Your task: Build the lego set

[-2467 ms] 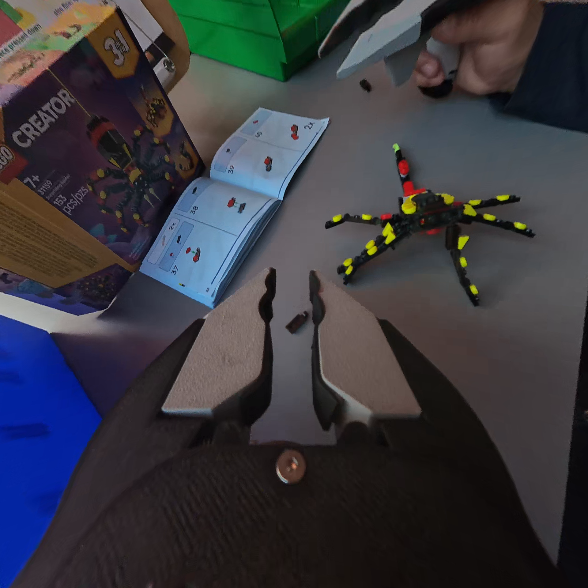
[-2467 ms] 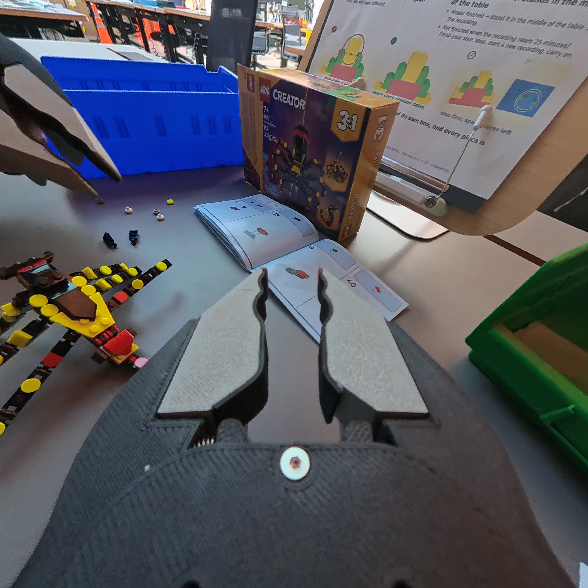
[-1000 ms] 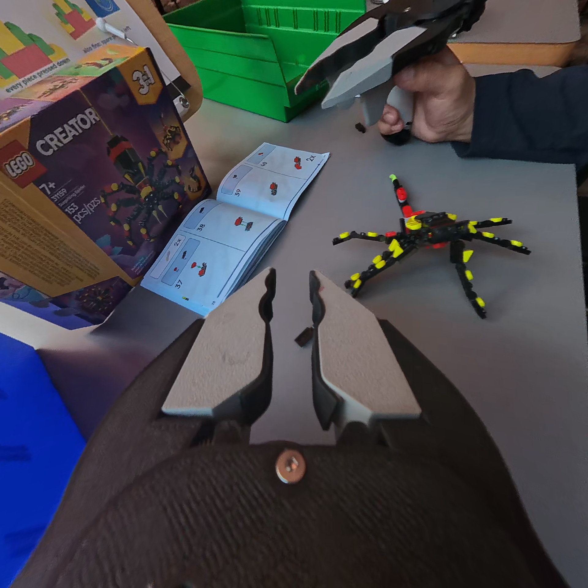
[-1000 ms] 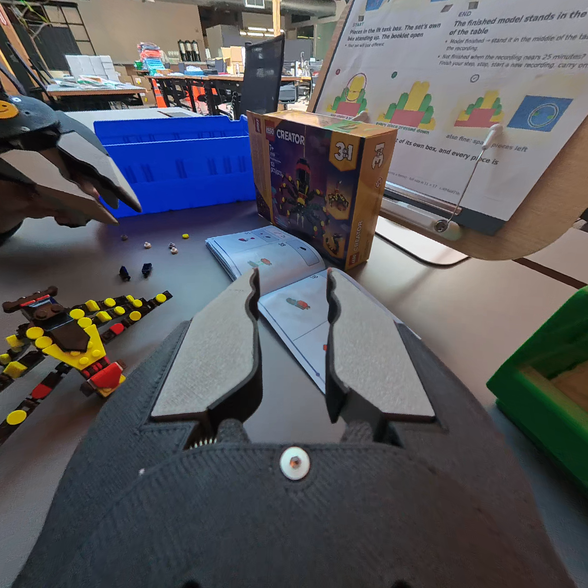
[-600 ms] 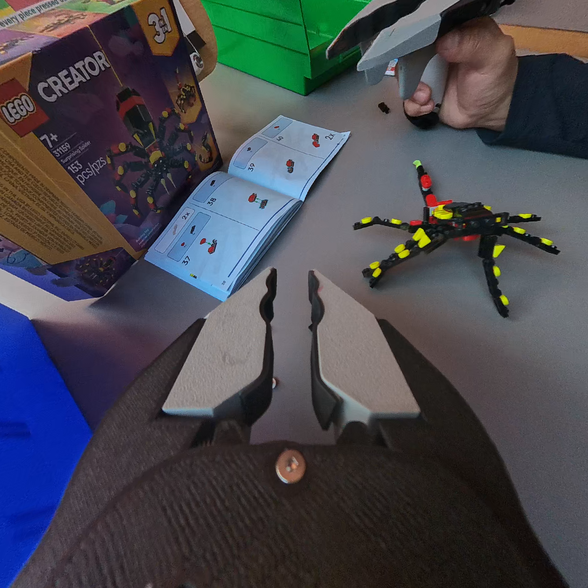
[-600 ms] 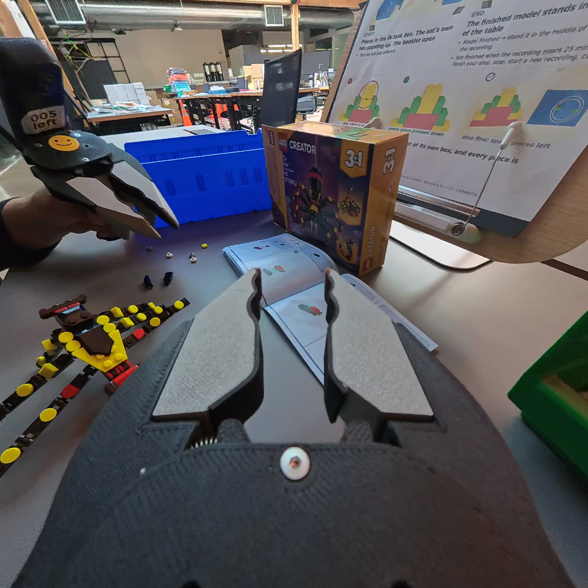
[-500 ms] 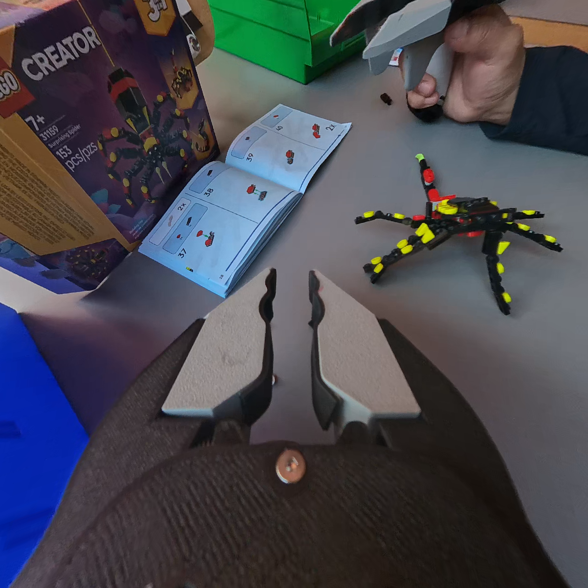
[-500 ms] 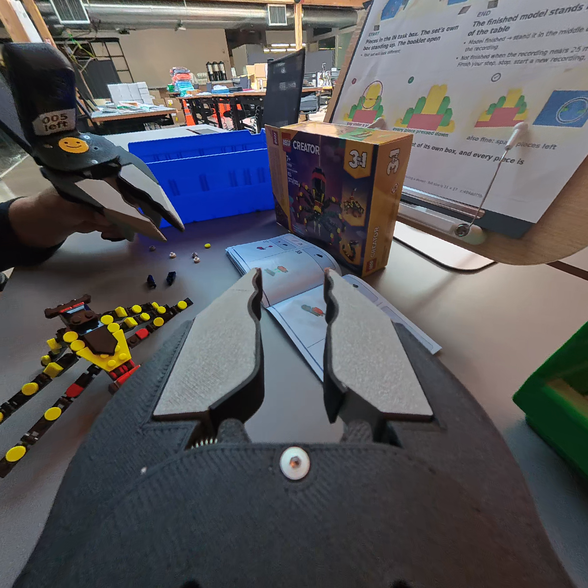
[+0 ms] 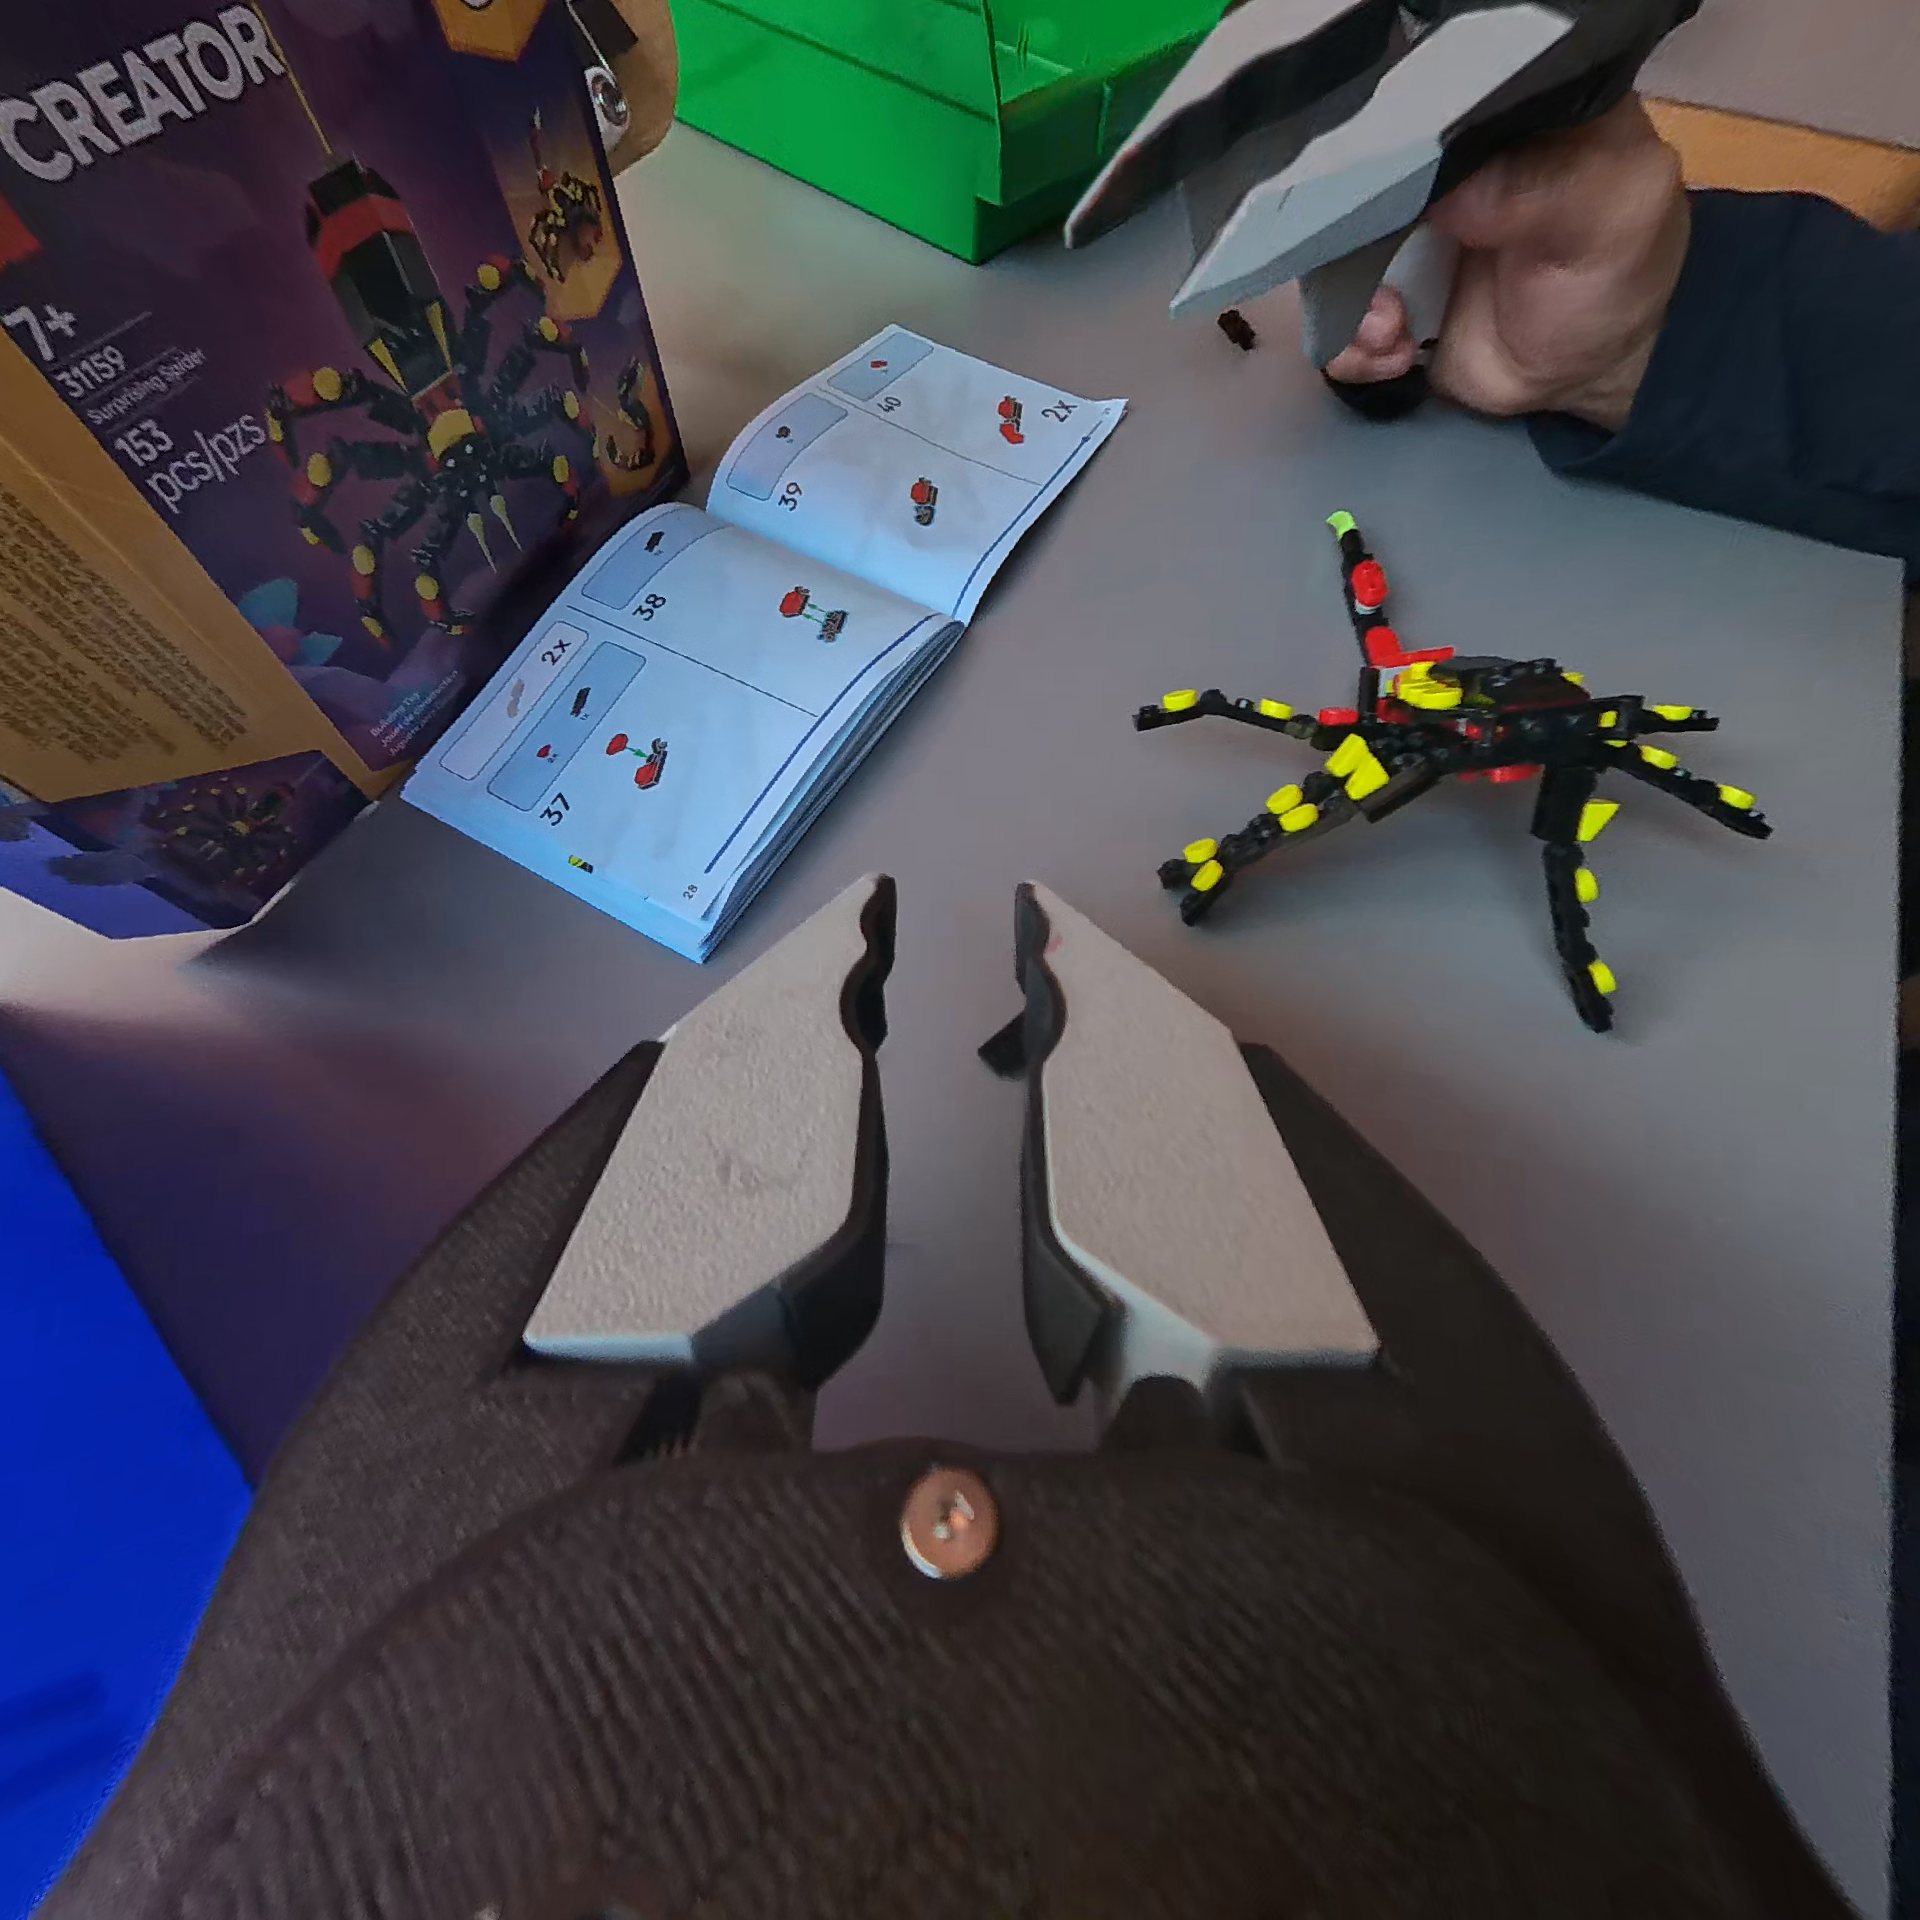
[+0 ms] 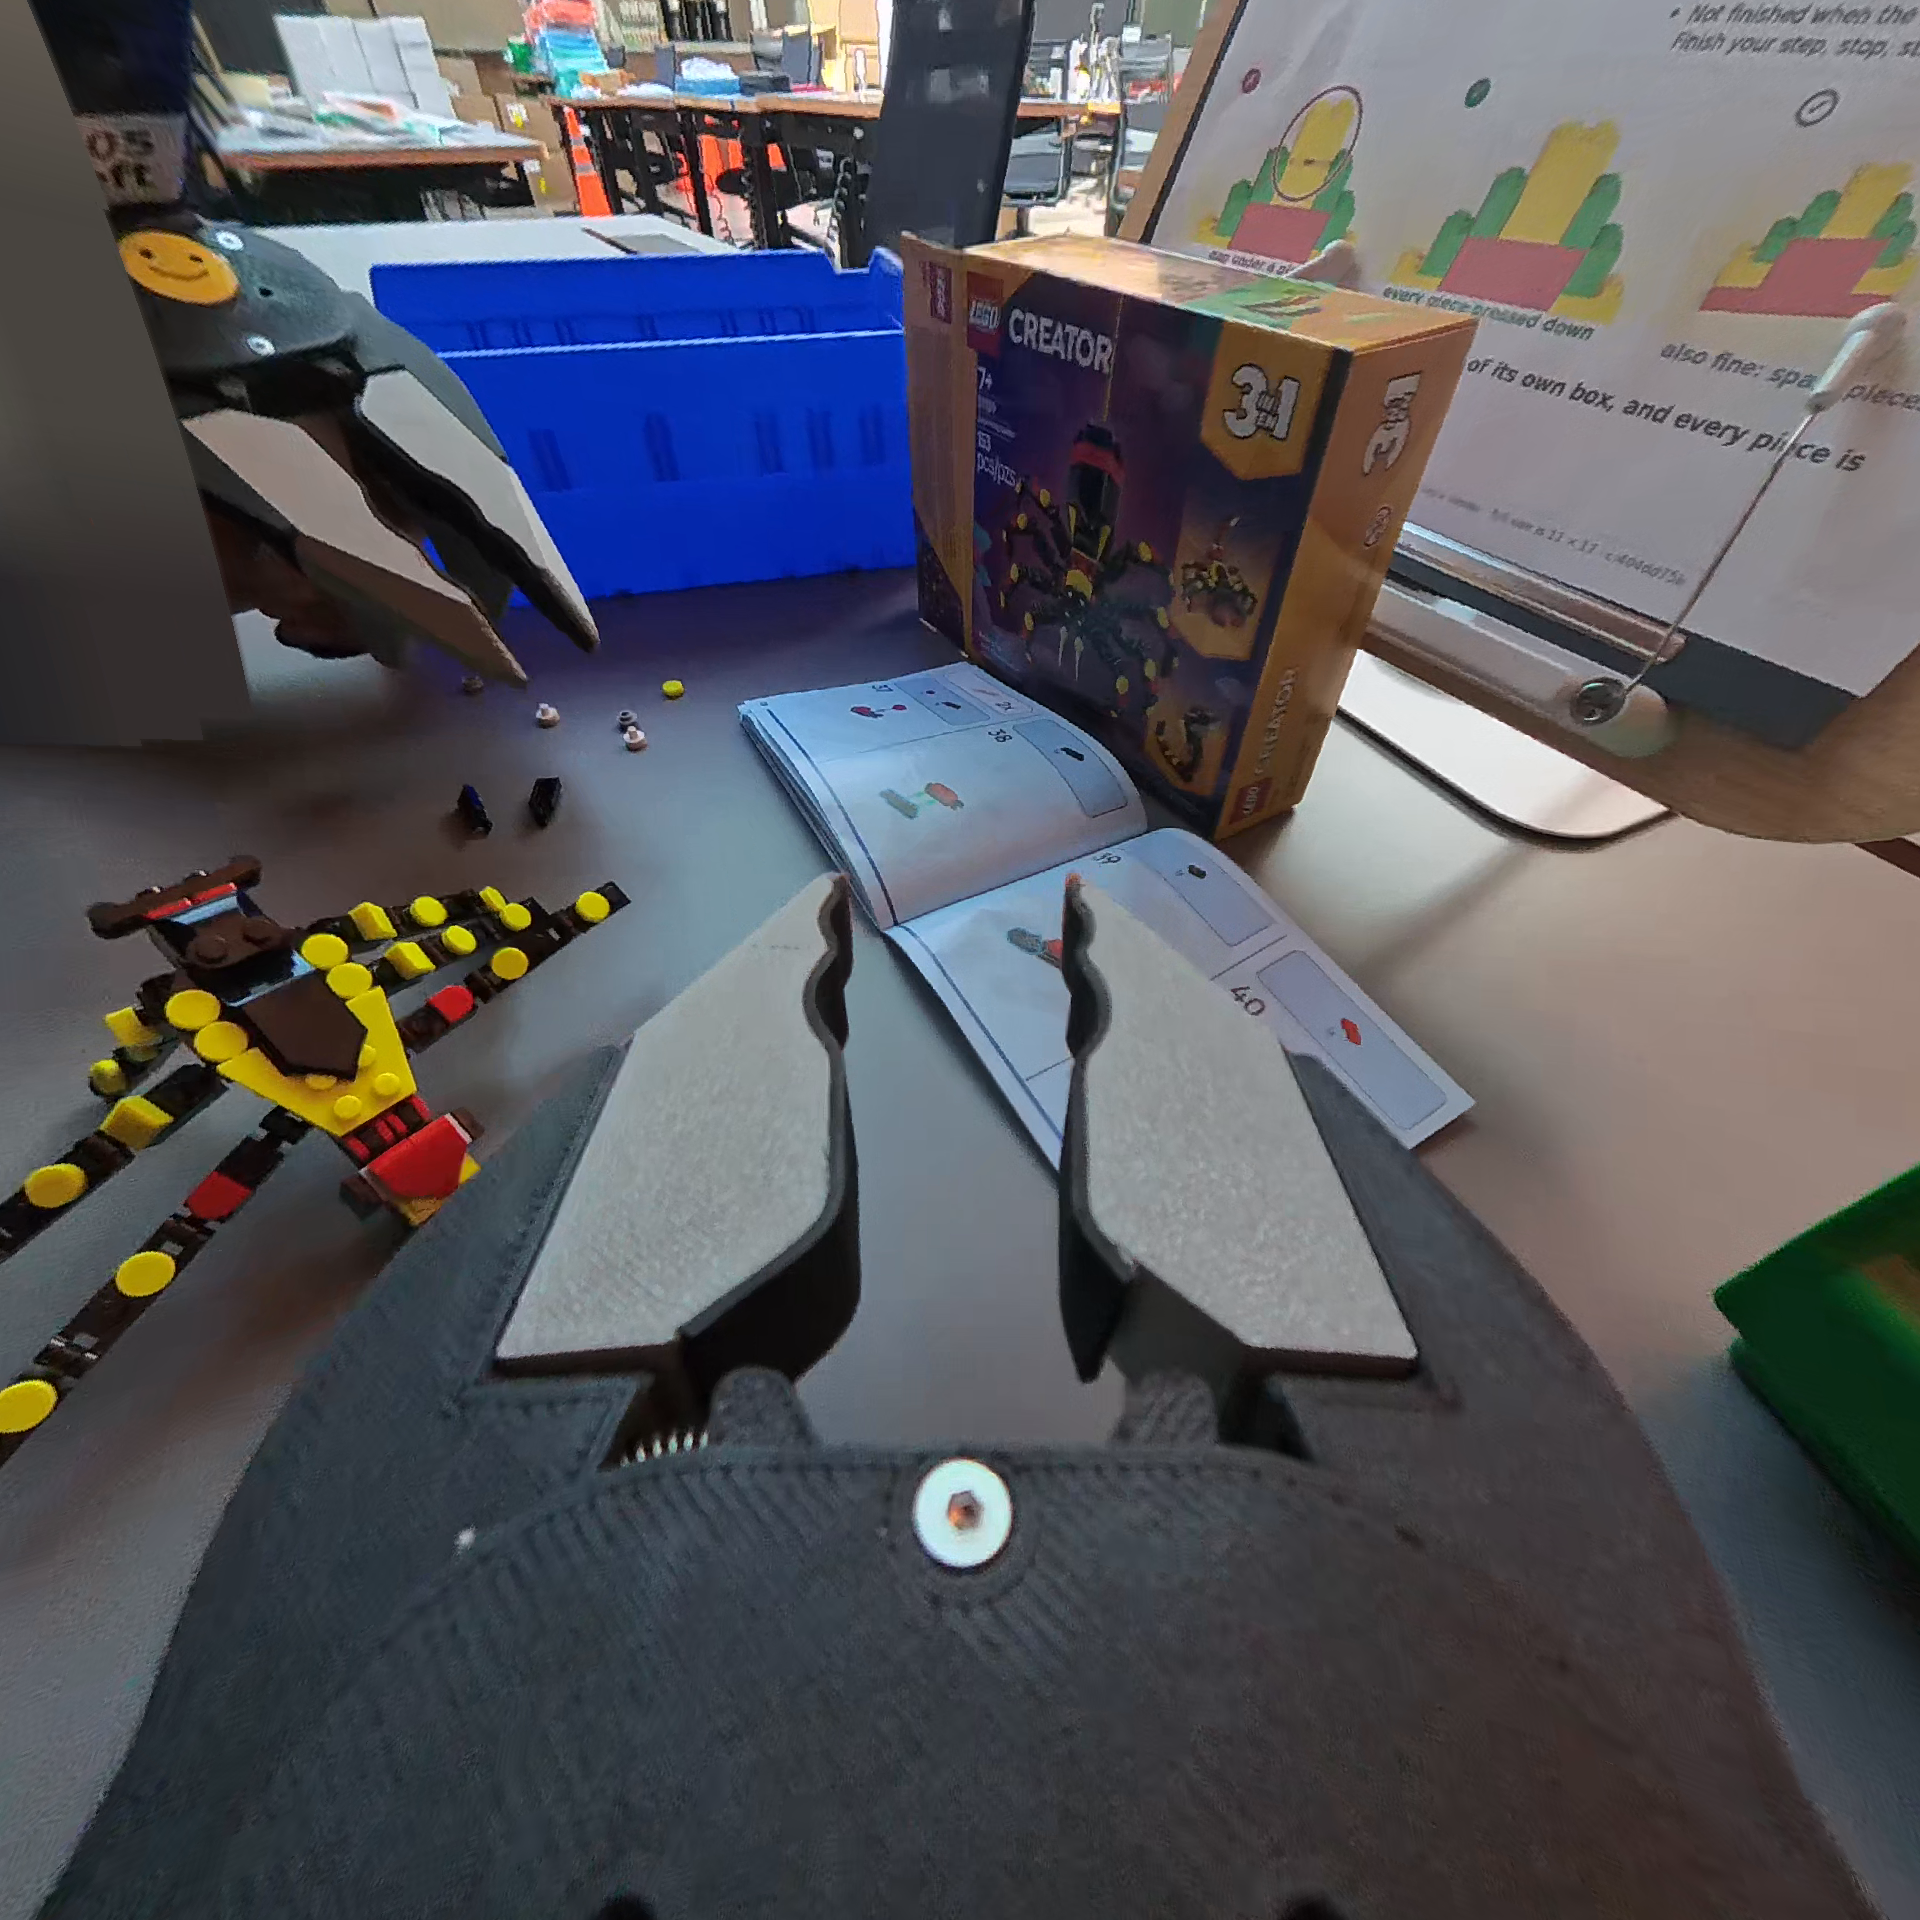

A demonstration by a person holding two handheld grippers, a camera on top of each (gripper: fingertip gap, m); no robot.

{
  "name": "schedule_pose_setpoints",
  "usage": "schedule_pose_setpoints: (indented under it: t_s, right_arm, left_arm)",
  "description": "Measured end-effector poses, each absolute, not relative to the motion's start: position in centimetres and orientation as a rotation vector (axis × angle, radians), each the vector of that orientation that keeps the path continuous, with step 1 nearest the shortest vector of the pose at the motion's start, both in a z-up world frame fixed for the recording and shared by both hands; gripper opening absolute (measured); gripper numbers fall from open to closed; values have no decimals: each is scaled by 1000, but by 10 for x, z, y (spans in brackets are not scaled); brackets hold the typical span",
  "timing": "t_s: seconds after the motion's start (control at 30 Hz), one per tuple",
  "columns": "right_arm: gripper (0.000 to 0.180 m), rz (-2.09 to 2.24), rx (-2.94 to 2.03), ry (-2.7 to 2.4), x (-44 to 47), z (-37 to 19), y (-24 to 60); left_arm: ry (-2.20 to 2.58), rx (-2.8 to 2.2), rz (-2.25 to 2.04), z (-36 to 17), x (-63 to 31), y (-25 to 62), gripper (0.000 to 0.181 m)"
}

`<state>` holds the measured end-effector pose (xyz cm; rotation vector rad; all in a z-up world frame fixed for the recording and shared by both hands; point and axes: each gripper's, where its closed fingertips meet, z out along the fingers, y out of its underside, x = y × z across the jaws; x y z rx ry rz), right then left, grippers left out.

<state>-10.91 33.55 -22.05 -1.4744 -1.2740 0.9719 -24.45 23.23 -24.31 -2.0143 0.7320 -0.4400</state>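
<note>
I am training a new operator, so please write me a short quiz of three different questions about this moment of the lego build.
1. True or false: the left gripper is clamped on the spider model.
2. Multiple choice: the open instruction booklet lies (A) inside the blue bin, (B) on the table in front of the lego box, (C) under the spider model.
3. Fill in: the small dark piece near the left gripper sits beside its ____ finger.

Key: 1 false, its jaws are apart and empty. 2 B. 3 right.
</note>
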Motion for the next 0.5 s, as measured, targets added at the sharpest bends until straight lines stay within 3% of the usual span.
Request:
schedule_pose_setpoints:
  t_s: [0.5]
  right_arm:
    - [35,842,-1552,-1350,-104,-240,342]
  left_arm:
    - [686,-2062,-524,-254,-248,234,22]
